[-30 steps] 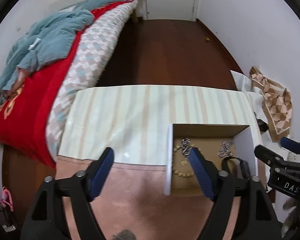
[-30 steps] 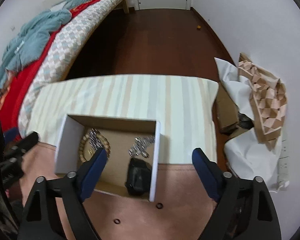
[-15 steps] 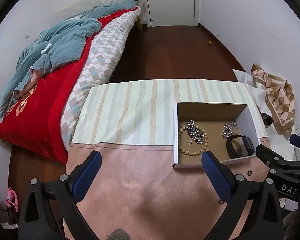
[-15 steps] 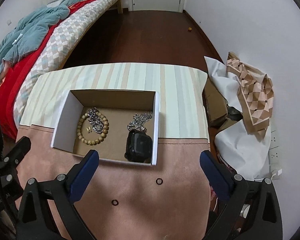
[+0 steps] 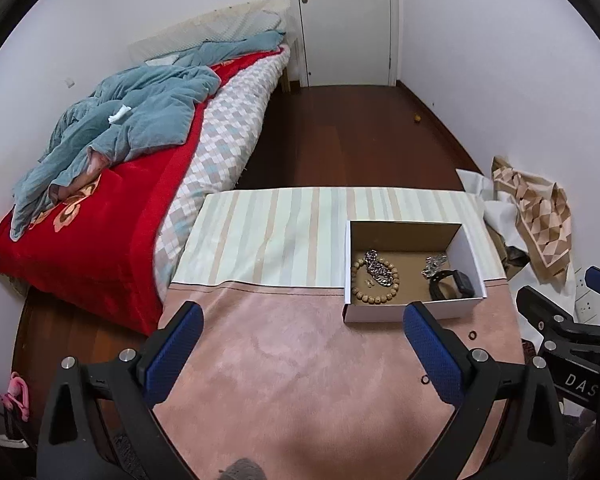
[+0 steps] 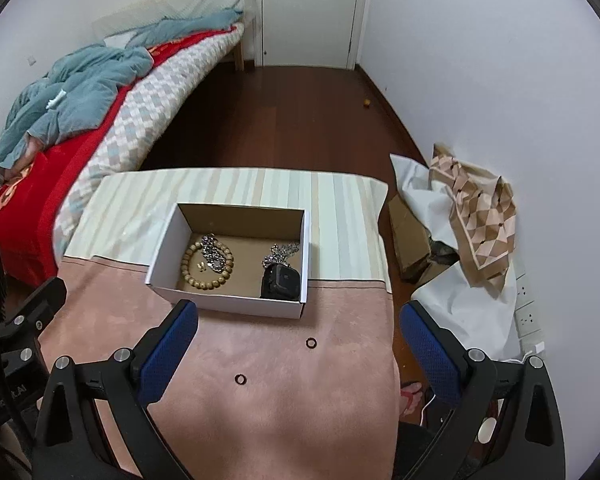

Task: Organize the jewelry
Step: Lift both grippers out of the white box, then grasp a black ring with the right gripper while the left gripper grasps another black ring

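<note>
A white cardboard box point(image 5: 440, 308) point(image 6: 168, 256) stands on the table where the pink cloth meets the striped cloth. Inside lie a wooden bead bracelet point(image 5: 374, 298) point(image 6: 188, 270), a silver chain point(image 5: 378, 268) point(image 6: 214, 256), a second silver chain point(image 5: 434, 266) point(image 6: 280, 254) and a black watch point(image 5: 454, 284) point(image 6: 280, 282). Two dark rings point(image 6: 311, 343) point(image 6: 240, 379) lie on the pink cloth in front of the box. My left gripper point(image 5: 300, 328) and my right gripper point(image 6: 298, 328) both hang open above the pink cloth, near side of the box, holding nothing.
The pink cloth point(image 5: 284, 368) covers the table's near half, the striped cloth point(image 5: 284, 232) its far half. A bed with red and teal bedding point(image 5: 112, 184) runs along the left. Paper, cardboard and a patterned sheet point(image 6: 476, 216) pile up on the floor at the right.
Both grippers have pulled back and up from the box, so the whole box and both rings now show. Their jaws stand a little wider than a second ago.
</note>
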A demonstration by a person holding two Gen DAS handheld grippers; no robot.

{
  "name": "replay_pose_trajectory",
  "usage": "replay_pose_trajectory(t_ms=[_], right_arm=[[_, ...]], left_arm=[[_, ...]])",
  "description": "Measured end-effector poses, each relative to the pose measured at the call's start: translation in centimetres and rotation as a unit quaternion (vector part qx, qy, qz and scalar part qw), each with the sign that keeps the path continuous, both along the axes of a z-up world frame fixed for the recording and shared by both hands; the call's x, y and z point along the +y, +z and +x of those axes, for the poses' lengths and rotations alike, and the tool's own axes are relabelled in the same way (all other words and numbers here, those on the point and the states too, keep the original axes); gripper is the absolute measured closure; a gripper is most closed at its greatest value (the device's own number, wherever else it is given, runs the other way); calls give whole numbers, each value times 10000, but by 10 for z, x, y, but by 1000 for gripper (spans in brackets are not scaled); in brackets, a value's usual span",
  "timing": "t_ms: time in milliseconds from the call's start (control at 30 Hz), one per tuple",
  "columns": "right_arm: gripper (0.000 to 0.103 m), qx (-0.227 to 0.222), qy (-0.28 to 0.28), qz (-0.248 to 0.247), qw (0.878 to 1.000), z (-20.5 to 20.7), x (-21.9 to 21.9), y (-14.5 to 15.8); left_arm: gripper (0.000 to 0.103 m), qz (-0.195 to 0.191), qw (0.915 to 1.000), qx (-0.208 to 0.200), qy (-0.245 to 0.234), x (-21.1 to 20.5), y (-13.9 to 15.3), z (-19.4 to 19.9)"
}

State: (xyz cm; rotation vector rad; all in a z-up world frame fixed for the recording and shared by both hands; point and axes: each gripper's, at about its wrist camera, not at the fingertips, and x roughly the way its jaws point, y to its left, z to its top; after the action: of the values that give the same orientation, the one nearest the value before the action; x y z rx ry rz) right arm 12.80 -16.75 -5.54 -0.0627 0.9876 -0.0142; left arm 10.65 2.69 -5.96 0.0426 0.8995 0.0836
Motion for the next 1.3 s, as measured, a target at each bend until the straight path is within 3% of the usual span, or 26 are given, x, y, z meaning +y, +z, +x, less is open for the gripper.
replay_pose_trajectory(t_ms=[333,633,800,1000,1067,1133,1233,1300], right_arm=[[1,-332,-107,33,9994,-42,-3,23],[1,-332,-99,274,9990,-56,-9,24],[1,-118,-241,466,9986,-54,-26,-3],[1,441,-644,774,9939,-46,-62,-82],[8,581,-618,969,9917,-42,-67,-109],[36,675,-533,1039,9909,-35,-66,-129],[48,699,-385,1050,9913,-21,-60,-156],[49,590,-299,985,9929,-11,-56,-168]], left_arm=[[1,179,9992,-353,-33,-4,23,-37],[1,18,9996,-284,71,-3,18,-42],[1,114,9994,-258,214,-8,-4,-40],[1,471,9977,134,459,-15,-64,-29],[1,498,9966,394,530,-16,-89,-23],[1,508,9950,638,579,-17,-110,-17],[1,525,9925,897,649,-17,-133,-8],[1,523,9911,1004,695,-17,-144,-1]])
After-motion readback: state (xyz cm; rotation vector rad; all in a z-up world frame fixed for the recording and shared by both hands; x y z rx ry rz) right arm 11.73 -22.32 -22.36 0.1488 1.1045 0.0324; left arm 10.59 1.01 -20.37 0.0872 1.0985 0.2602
